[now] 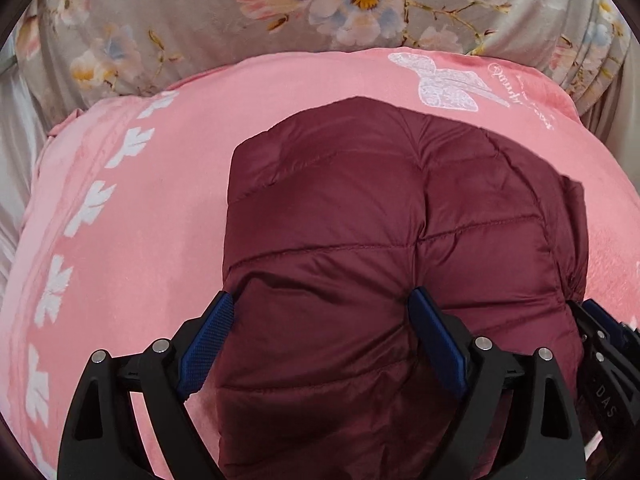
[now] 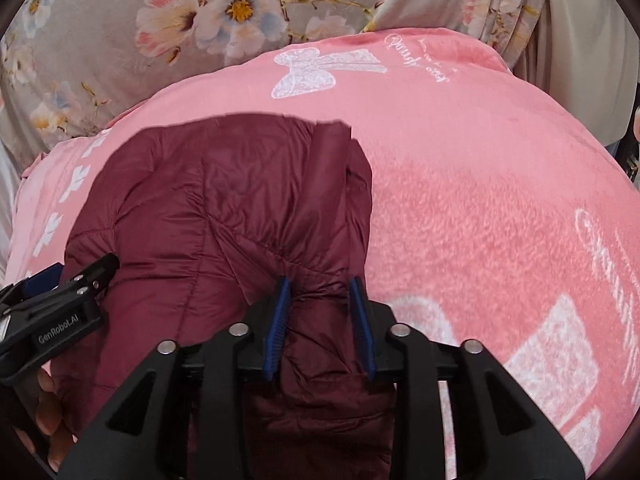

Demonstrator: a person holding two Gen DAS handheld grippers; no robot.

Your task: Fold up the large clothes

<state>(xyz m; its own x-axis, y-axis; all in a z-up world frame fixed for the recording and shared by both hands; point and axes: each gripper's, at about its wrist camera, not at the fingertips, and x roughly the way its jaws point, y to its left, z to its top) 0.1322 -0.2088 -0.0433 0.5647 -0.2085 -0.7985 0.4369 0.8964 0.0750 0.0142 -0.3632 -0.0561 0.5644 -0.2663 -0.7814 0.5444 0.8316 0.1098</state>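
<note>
Meanwhile both tools, left (image 1: pixel 322 312) and right (image 2: pixel 320 304), straddle the maroon jacket (image 1: pixel 360 208) spread, on pink blanket (image 1: pixel 160 200)

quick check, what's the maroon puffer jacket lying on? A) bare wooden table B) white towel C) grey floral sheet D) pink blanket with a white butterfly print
D: the maroon puffer jacket lies on the pink blanket, whose white butterfly print sits just beyond it; the grey floral sheet is further back, not touching the jacket.

A maroon quilted puffer jacket (image 1: pixel 360 208) lies folded into a bulky, rumpled bundle on the pink blanket (image 1: pixel 160 184), toward its near edge; what seems a sleeve runs along its right side.
</note>
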